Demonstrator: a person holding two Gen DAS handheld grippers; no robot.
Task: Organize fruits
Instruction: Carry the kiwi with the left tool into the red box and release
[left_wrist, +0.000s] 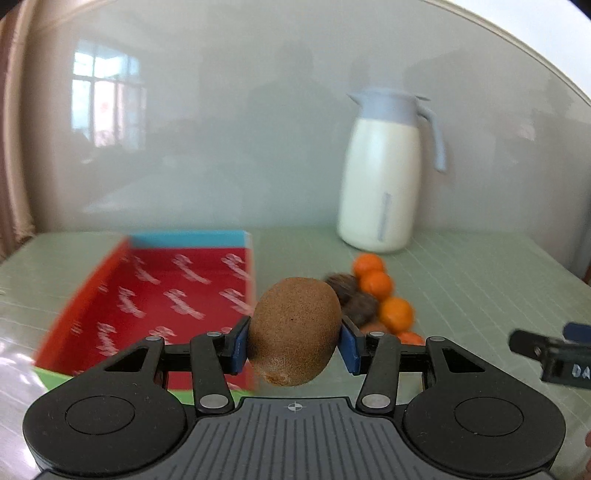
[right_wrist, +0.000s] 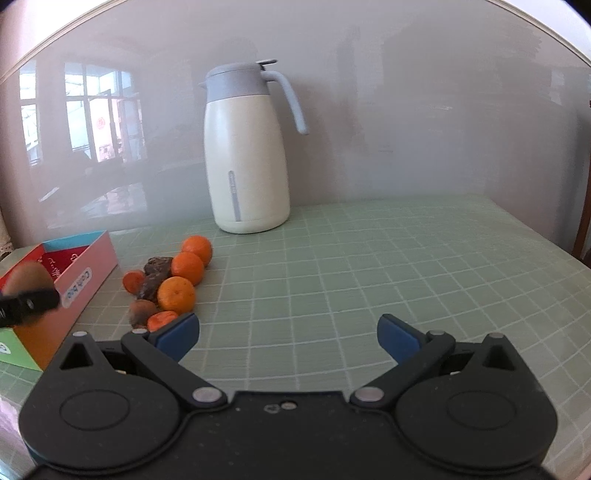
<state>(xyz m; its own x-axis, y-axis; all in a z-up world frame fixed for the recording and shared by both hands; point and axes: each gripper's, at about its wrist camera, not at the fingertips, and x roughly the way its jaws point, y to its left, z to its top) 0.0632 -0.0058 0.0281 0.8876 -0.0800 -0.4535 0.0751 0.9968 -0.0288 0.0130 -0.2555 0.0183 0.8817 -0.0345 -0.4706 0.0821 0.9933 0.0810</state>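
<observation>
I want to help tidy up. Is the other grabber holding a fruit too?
No, the right gripper is open with nothing between its blue pads, hovering over the green table; only the left gripper clamps a kiwi.

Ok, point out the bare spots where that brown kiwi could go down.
The red floor of the open cardboard box looks bare. The green gridded mat right of the white thermos jug is open. Crowded: the pile of orange tangerines and dark fruits between box and jug.
</observation>
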